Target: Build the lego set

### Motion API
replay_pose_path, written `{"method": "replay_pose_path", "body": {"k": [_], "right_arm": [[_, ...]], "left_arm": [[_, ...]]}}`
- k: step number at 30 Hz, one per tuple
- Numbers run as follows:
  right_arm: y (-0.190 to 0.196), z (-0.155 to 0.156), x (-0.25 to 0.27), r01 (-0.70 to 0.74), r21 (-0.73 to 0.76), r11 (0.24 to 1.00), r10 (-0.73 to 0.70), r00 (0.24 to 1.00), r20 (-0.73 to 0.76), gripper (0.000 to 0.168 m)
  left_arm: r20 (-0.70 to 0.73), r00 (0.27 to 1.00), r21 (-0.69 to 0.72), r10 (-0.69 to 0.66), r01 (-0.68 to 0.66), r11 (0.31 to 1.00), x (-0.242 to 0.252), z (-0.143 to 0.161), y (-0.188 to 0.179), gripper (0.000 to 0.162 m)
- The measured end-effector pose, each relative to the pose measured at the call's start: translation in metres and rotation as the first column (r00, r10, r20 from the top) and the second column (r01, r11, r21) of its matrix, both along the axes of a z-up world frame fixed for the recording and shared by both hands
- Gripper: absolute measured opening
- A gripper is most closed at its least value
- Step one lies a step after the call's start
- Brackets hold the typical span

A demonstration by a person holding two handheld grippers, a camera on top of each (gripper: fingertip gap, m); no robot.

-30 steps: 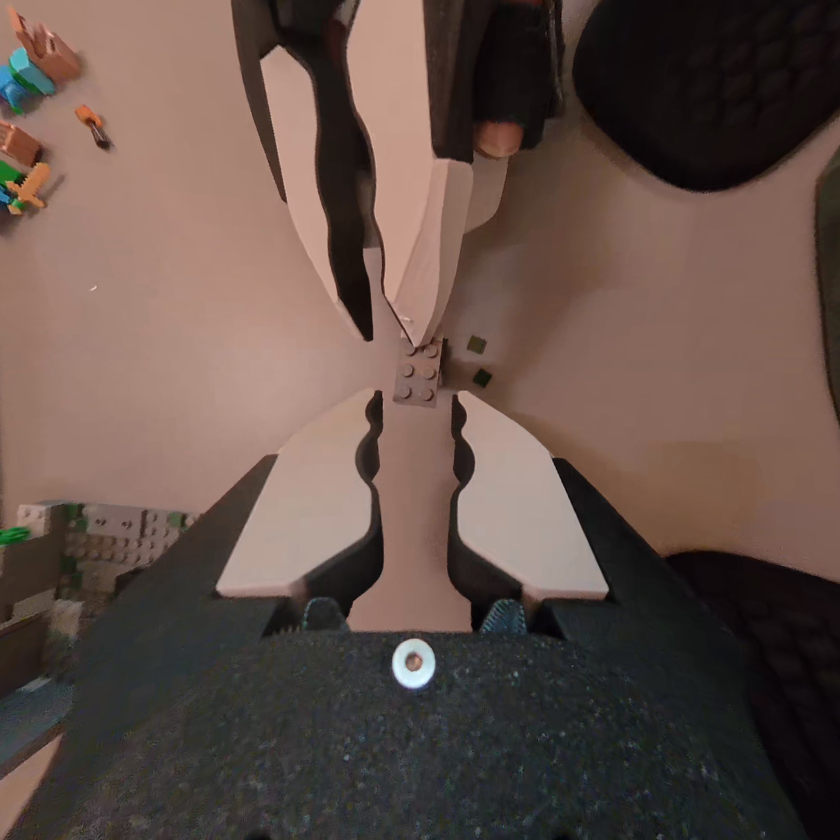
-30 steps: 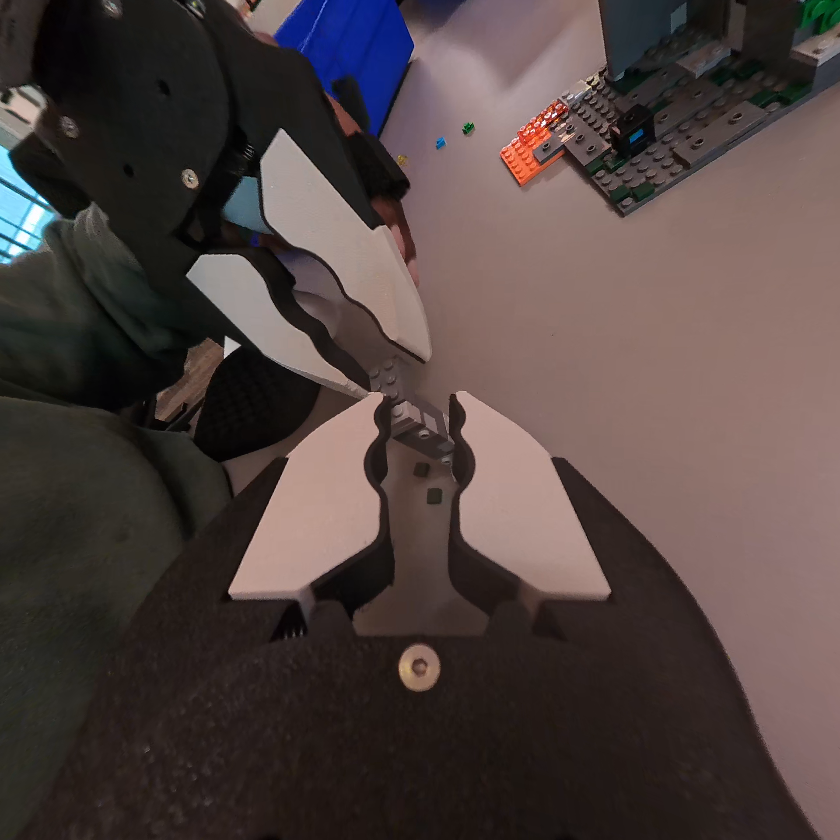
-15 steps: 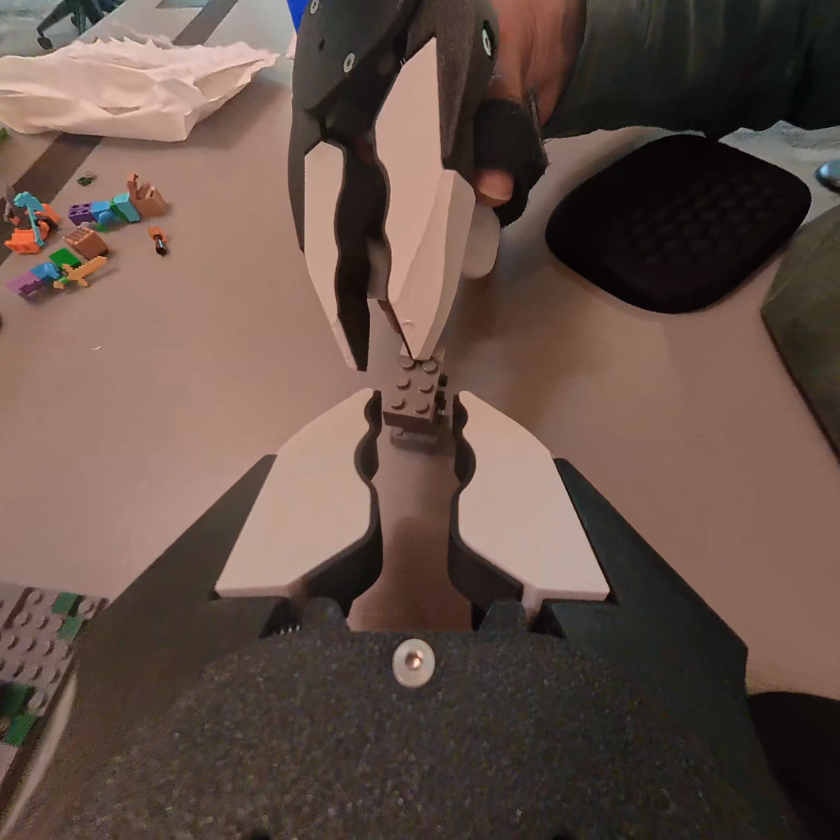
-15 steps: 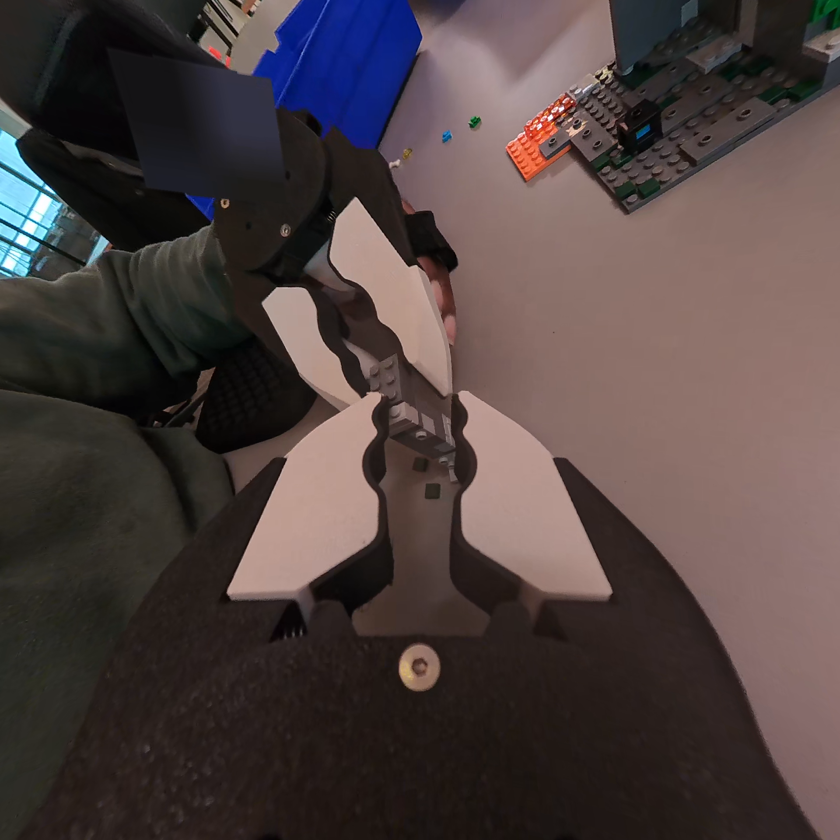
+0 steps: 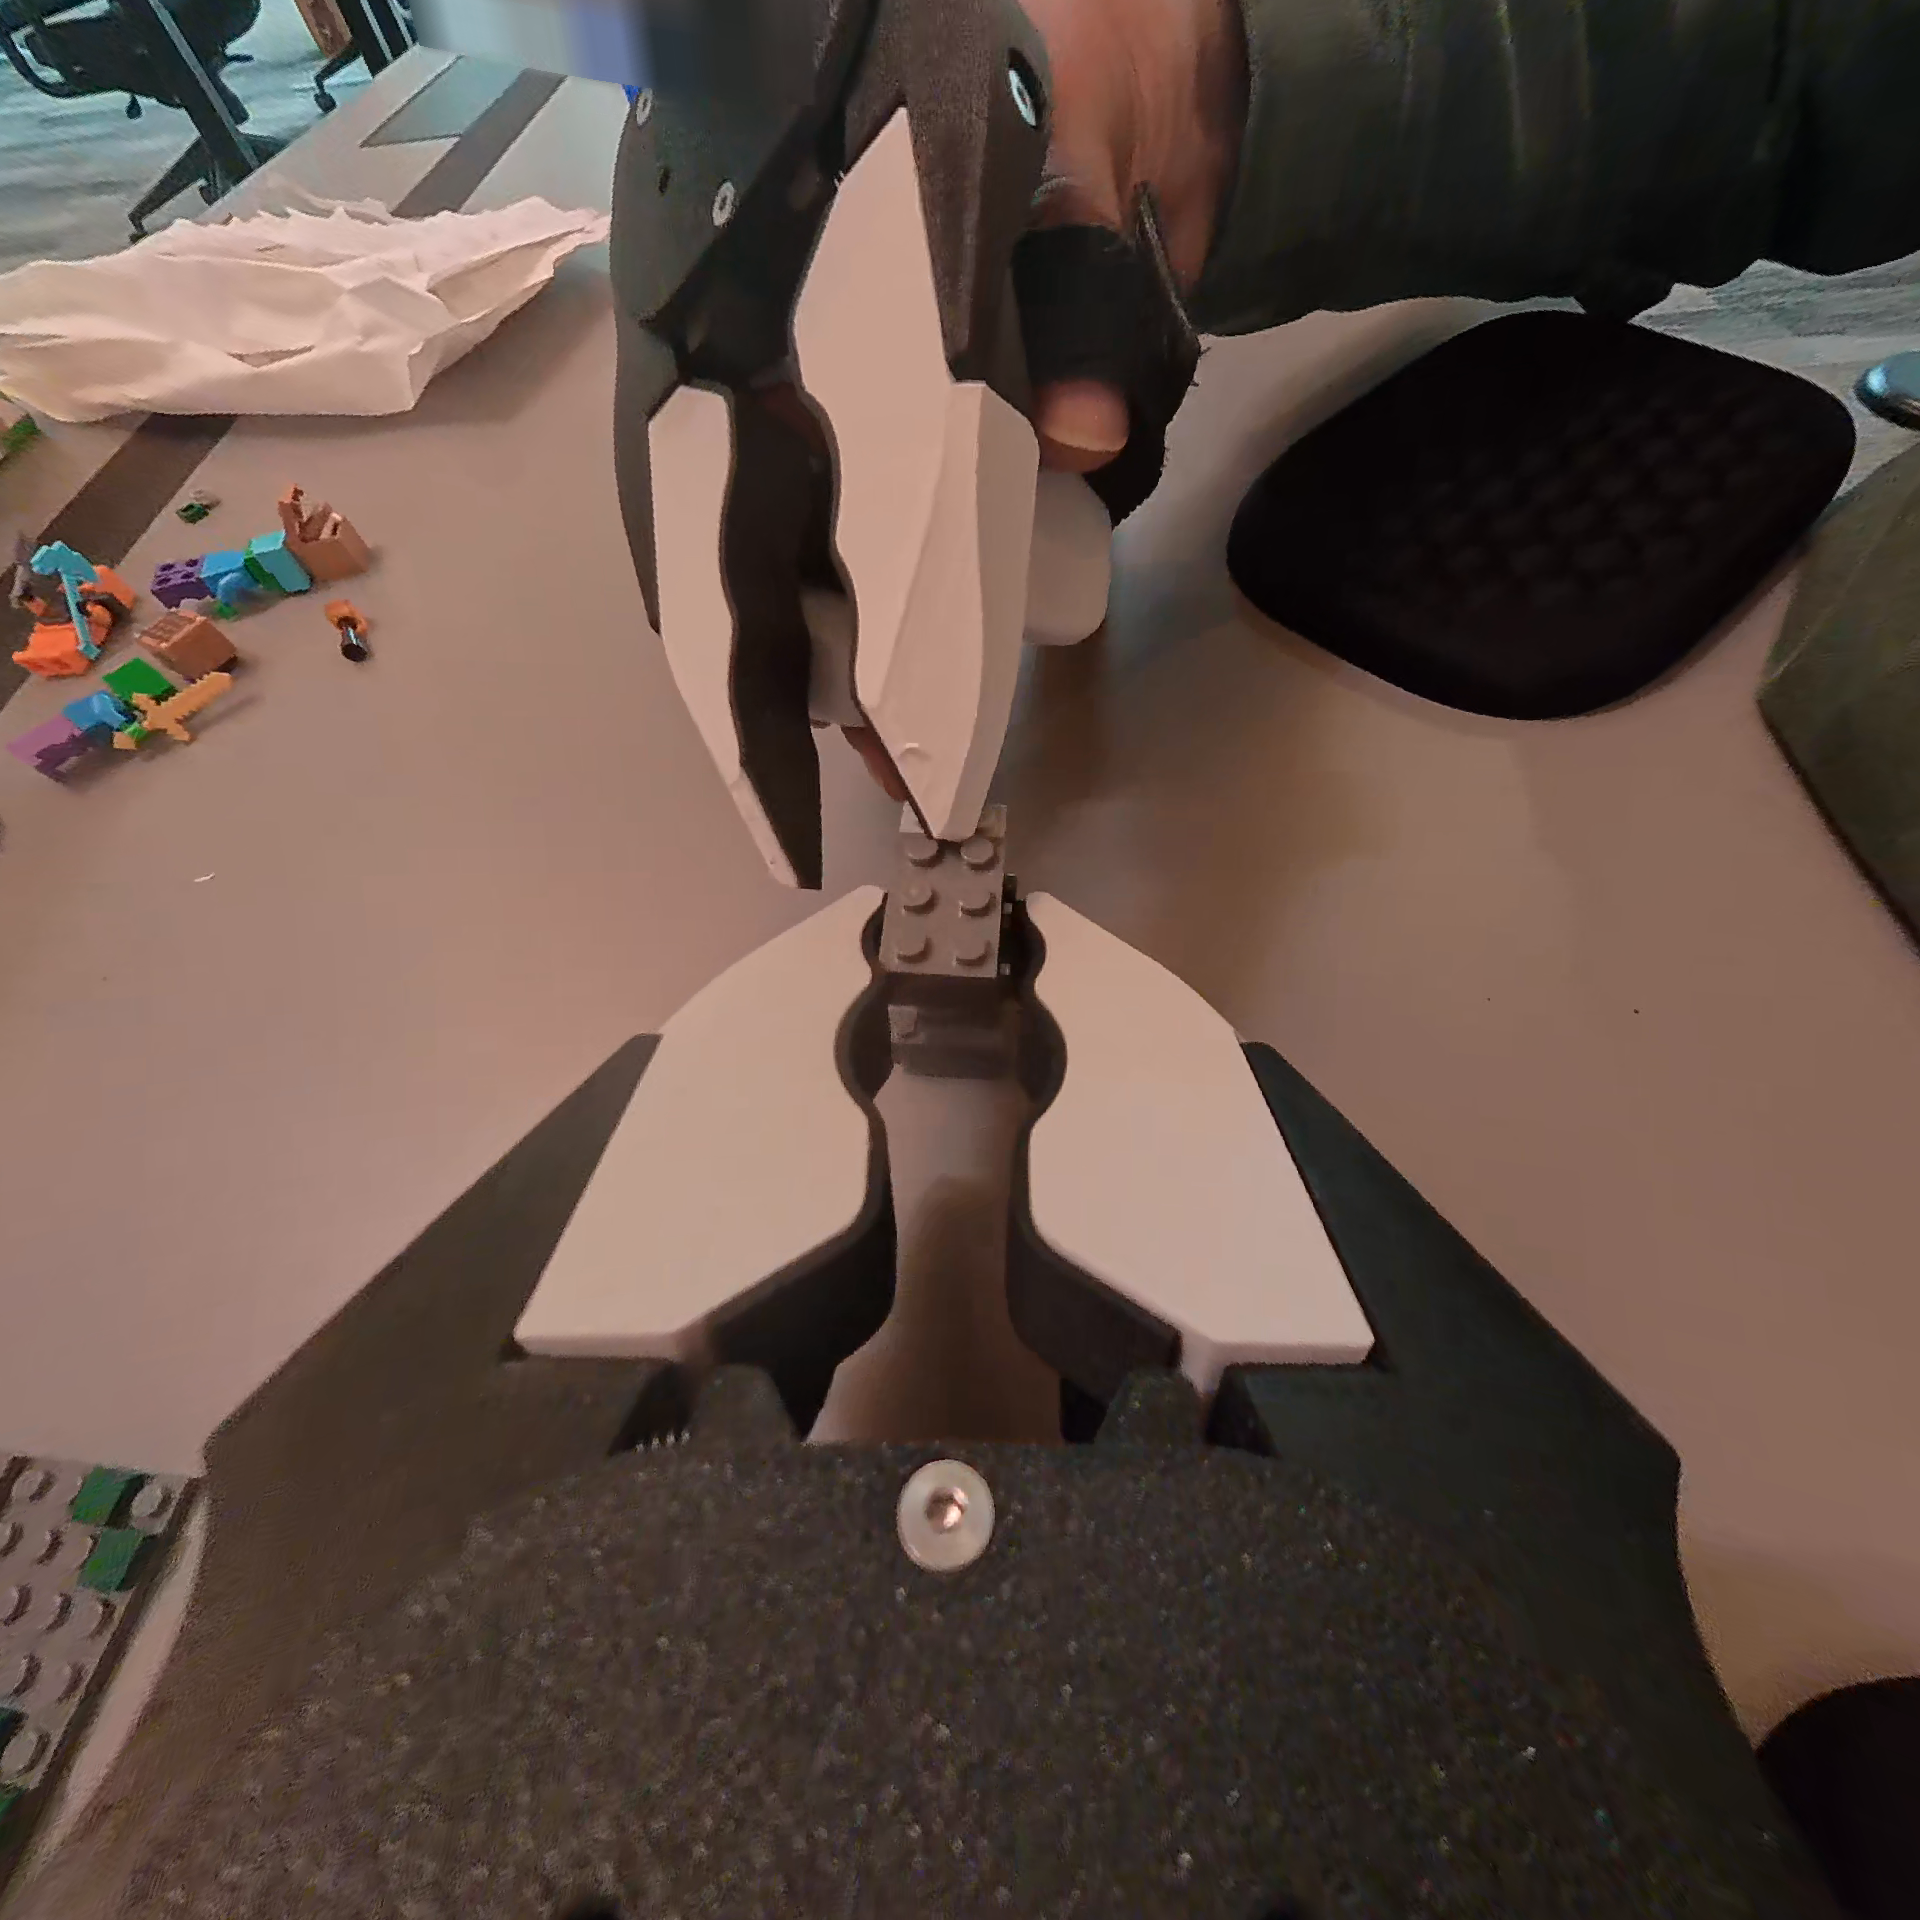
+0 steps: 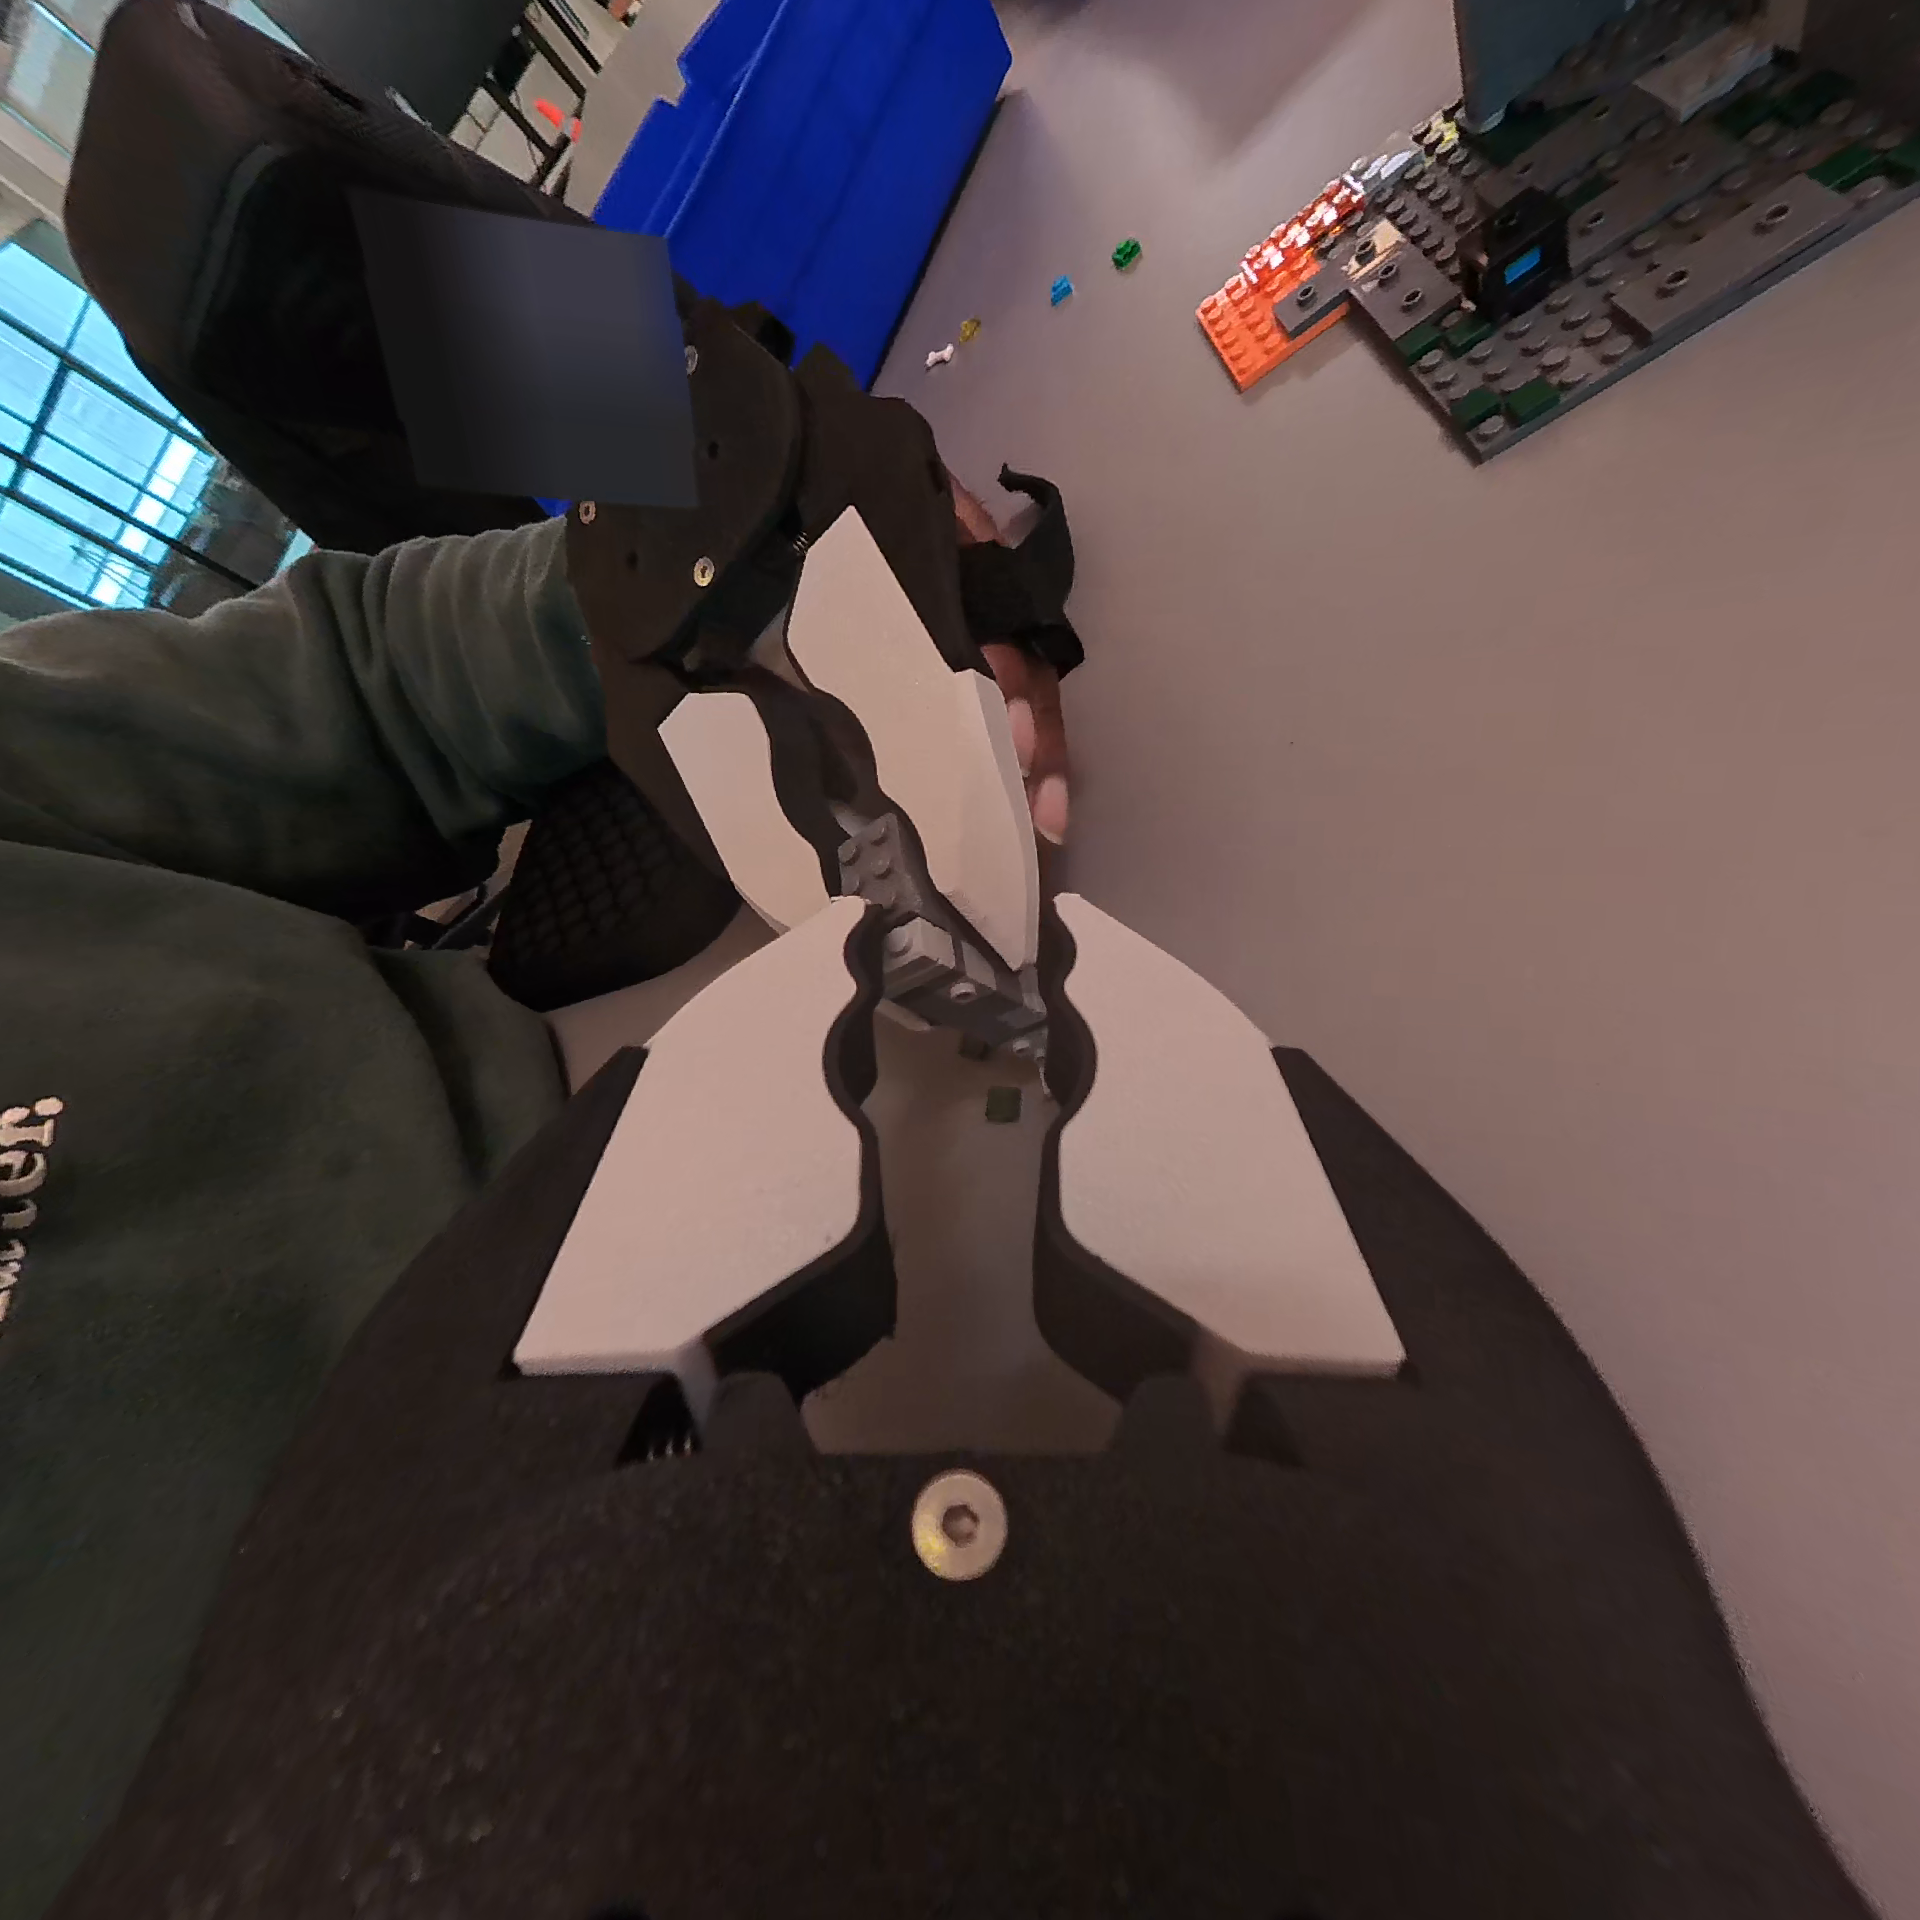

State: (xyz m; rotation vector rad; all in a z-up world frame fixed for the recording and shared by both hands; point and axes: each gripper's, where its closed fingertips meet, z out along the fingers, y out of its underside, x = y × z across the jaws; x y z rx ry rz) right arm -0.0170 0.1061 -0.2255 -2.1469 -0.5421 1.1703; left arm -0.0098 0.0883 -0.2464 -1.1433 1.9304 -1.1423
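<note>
Both grippers grasping grey brick stack (image 5: 943, 925), apparently; baseplate build (image 6: 1621, 281) right-view only

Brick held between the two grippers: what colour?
Grey, studs up: the brick shows best in the left wrist view, clamped by the left gripper.

Grey brick (image 5: 943, 920) between left tongs (image 5: 948, 940)
</note>
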Motion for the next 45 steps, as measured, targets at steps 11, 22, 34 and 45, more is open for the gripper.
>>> {"method": "replay_pose_path", "body": {"k": [11,22,34,45], "right_arm": [[-0.001,0.0,0.001,-0.002,-0.033,0.999,0.002,1.0,-0.017,0.028],[0.0,0.003,0.004,0.005,-0.027,1.0,-0.005,1.0,-0.01,0.026],[-0.003,0.008,0.005,0.017,0.007,1.0,-0.017,1.0,-0.014,0.028],[-0.007,-0.009,-0.003,-0.162,0.383,0.909,0.017,0.935,0.355,0.031]], "left_arm": [[-0.015,0.999,0.012,0.034,-0.034,0.999,0.001,0.0,0.002,0.019],[-0.066,0.996,0.036,0.063,-0.061,0.998,0.0,0.002,0.003,0.019],[-0.086,0.993,0.046,0.08,-0.076,0.996,-0.001,0.004,0.008,0.019],[-0.228,0.973,0.036,0.043,-0.035,0.999,-0.011,-0.001,0.005,0.019]]}}
